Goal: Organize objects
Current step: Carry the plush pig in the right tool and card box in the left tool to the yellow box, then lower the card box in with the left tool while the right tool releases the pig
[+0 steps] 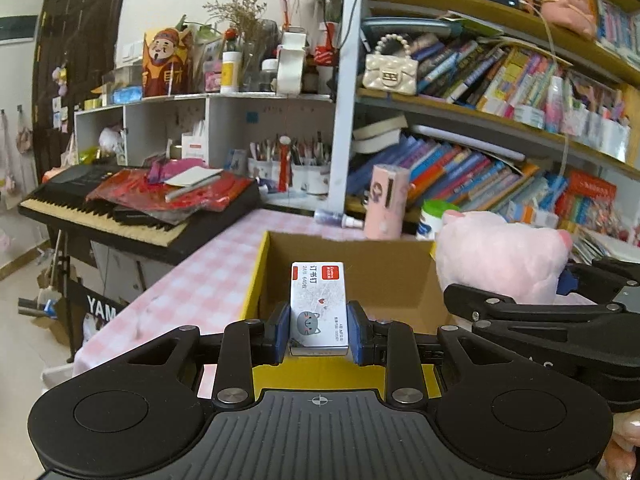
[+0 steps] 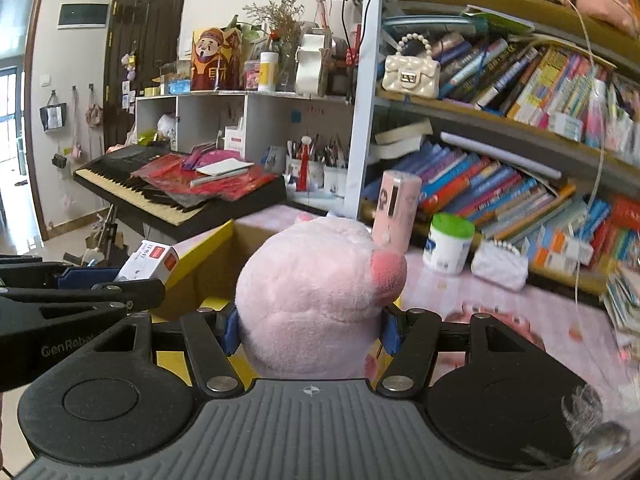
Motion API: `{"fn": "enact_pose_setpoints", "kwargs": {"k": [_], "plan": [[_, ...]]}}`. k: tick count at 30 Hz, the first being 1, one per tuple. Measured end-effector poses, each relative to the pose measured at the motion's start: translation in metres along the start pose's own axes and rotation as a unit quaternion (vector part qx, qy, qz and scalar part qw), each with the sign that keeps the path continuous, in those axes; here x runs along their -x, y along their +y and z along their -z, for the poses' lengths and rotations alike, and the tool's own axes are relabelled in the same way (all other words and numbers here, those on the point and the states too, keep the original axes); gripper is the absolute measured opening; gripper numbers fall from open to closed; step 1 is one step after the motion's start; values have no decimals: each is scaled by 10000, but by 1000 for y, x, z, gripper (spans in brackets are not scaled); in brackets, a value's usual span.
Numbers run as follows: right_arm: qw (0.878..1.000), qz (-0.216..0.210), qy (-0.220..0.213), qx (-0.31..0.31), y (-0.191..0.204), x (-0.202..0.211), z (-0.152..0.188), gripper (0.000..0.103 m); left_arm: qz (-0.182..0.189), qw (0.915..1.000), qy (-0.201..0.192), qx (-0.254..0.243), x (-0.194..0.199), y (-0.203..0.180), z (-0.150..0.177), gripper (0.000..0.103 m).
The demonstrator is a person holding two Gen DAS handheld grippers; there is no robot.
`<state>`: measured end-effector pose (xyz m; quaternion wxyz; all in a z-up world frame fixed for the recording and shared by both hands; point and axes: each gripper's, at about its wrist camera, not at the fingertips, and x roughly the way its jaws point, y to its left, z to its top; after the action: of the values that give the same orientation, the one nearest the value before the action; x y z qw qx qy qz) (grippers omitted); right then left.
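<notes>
l gripper point(image 1: 319, 330) clamps staple box point(image 1: 319, 308) over carton point(image 1: 400, 268). r gripper point(image 2: 310, 330) grips pink plush point(image 2: 312, 292) beside it.

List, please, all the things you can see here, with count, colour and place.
staple box: one, white and red, in left claw, above the carton
plush pig: one, pink, in right claw
carton: one, yellow outside, brown inside, open, on the table
table: one, pink check cloth
pink tube: one, upright, behind the carton
jar: one, white, green lid, on table
keyboard: one, black, left of table
left claw: shut on box
right claw: shut on pig
</notes>
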<state>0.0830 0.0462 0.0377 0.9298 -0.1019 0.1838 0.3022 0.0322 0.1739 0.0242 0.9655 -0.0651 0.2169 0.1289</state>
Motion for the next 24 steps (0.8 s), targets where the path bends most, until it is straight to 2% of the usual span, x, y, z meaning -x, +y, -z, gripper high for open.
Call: {"fn": "enact_pose_setpoints", "kwargs": {"k": [3, 9, 12, 21, 24], "plan": [[9998, -81, 82, 129, -9, -23, -6, 60, -129, 9999, 53, 80, -20, -3, -6, 28], [9953, -423, 729, 485, -16, -75, 0, 61, -331, 9989, 276, 168, -51, -8, -9, 28], [9923, -593, 915, 581, -18, -94, 5, 61, -410, 9981, 421, 191, -65, -12, -9, 28], [9826, -967, 1423, 701, -25, -134, 13, 62, -500, 9951, 848, 132, -100, -22, -7, 28], [9801, -1142, 1422, 780, -24, -136, 12, 62, -462, 9938, 1007, 132, -110, -25, -6, 28]]}}
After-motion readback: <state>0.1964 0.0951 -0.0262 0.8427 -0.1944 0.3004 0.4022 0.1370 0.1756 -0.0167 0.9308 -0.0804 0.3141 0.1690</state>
